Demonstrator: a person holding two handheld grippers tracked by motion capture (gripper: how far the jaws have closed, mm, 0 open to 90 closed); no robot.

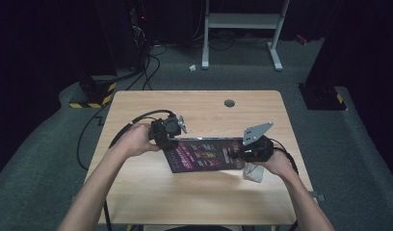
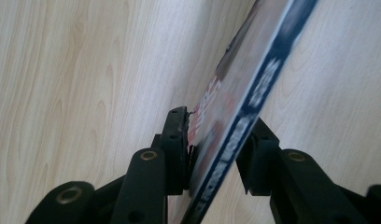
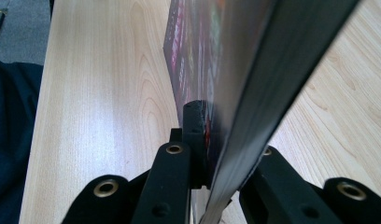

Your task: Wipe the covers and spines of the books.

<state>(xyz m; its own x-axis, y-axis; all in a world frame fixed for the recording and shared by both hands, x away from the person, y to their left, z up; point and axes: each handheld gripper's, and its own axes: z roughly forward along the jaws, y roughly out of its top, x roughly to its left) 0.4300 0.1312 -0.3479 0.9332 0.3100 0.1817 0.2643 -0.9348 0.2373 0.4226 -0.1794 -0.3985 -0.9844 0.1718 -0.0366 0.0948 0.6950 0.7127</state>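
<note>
Both grippers meet a dark, glossy book (image 1: 204,155) lying on a pale wooden table (image 1: 194,192). At the book's right end the right gripper (image 1: 239,155) pinches it: in the right gripper view its black jaws press on both faces of the book (image 3: 235,93), with the dark page edge running up between them. At the book's left end the left gripper (image 1: 171,143) has the book (image 2: 235,116) between its jaws, but these stand spread; in the left gripper view one pad sits just beside the printed cover with a thin gap, and the other jaw stands clear of the spine side. I cannot tell from that view whether any pad touches.

A grey three-cornered plate (image 1: 256,132) tops the right gripper. Something small and clear (image 1: 255,172) lies on the table under the right hand; it is too blurred to name.

The table has a round cable hole (image 1: 229,103) near its far edge. Around it lies grey carpet (image 1: 50,144). Beyond it, a white metal frame (image 1: 242,29) stands in the dark room, and cables (image 1: 146,67) run over the floor past a black-and-yellow striped base (image 1: 91,96).
</note>
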